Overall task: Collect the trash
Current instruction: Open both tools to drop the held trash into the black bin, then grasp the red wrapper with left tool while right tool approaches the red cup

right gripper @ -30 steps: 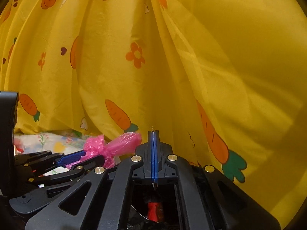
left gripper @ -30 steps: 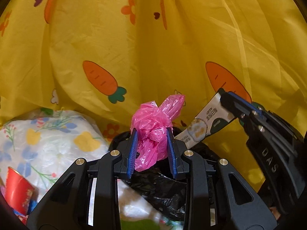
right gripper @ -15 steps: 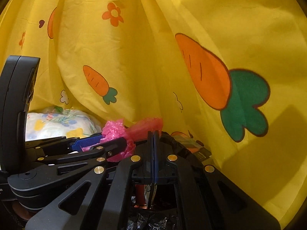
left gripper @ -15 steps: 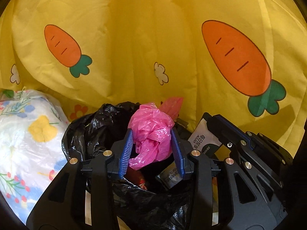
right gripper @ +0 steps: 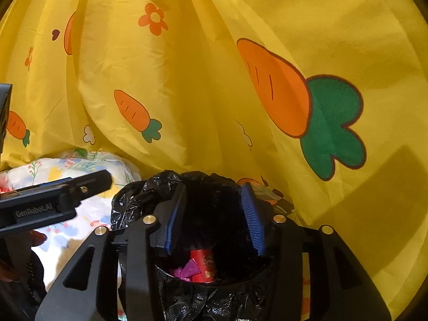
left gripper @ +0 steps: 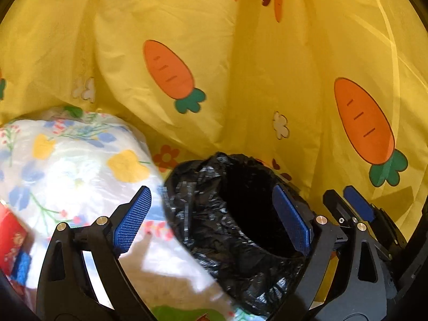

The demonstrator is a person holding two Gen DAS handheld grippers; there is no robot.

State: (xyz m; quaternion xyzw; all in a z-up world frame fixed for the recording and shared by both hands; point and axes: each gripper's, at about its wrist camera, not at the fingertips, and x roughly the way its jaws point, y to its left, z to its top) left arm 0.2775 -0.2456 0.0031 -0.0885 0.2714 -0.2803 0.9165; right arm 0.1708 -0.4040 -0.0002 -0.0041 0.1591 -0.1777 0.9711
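bin's (left gripper: 240,214) inside reads black from the left wrist; red packet (left gripper: 10,240) cut off at the left edge

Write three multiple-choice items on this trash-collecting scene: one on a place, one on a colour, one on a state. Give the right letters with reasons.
1. Where does the red item lie?
A. inside the black-lined bin
B. on the floral cloth
C. between the left gripper's fingers

2. What colour is the curtain behind the bin?
A. blue
B. yellow with orange carrots
C. plain white

3. How do the two grippers stand?
A. both shut
B. left shut on a bag, right open
C. both open, holding nothing

Answers:
1. A: the right wrist view looks down into the black bin liner, where the red item lies beside purple scraps.
2. B: yellow fabric with carrots fills both views.
3. C: the left gripper and right gripper both show wide gaps between their blue pads, with nothing clamped.
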